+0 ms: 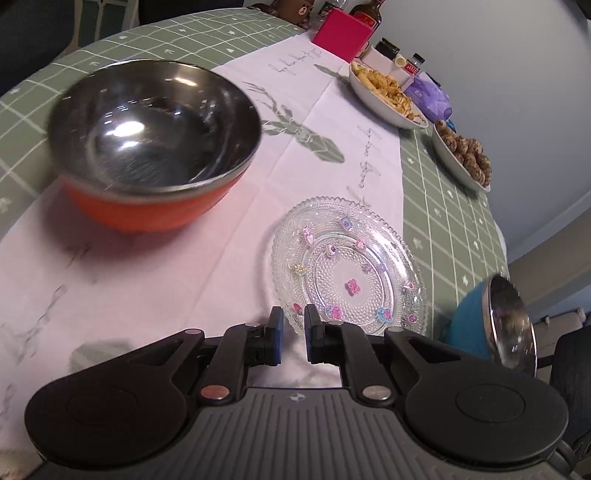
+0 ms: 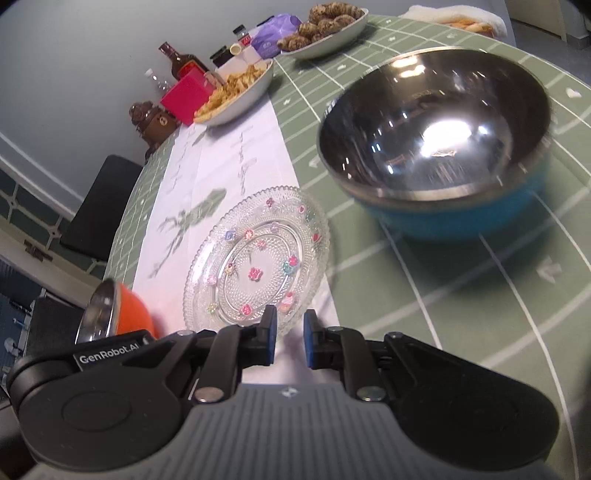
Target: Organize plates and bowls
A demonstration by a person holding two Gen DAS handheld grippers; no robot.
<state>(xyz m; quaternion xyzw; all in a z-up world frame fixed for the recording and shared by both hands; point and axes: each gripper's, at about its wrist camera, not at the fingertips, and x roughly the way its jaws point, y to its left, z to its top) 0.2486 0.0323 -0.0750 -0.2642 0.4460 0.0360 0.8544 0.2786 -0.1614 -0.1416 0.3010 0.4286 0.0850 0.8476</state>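
Observation:
A clear glass plate [image 1: 349,267] with small coloured flower marks lies on the white runner; it also shows in the right wrist view [image 2: 258,260]. An orange bowl [image 1: 155,144] with a steel inside stands left of it, seen at the left edge of the right wrist view [image 2: 118,314]. A blue bowl [image 2: 439,147] with a steel inside stands on the green cloth to the right, seen at the right edge of the left wrist view [image 1: 487,325]. My left gripper [image 1: 293,321] is open a little and empty, at the plate's near rim. My right gripper [image 2: 290,325] is open a little and empty, at the plate's near rim.
At the far end stand a white dish of fries [image 1: 388,94], a white dish of brown balls [image 1: 461,155], a pink box [image 1: 341,33], bottles [image 2: 183,62] and a purple bag [image 1: 430,96]. A dark chair [image 2: 99,214] stands at the table's left side.

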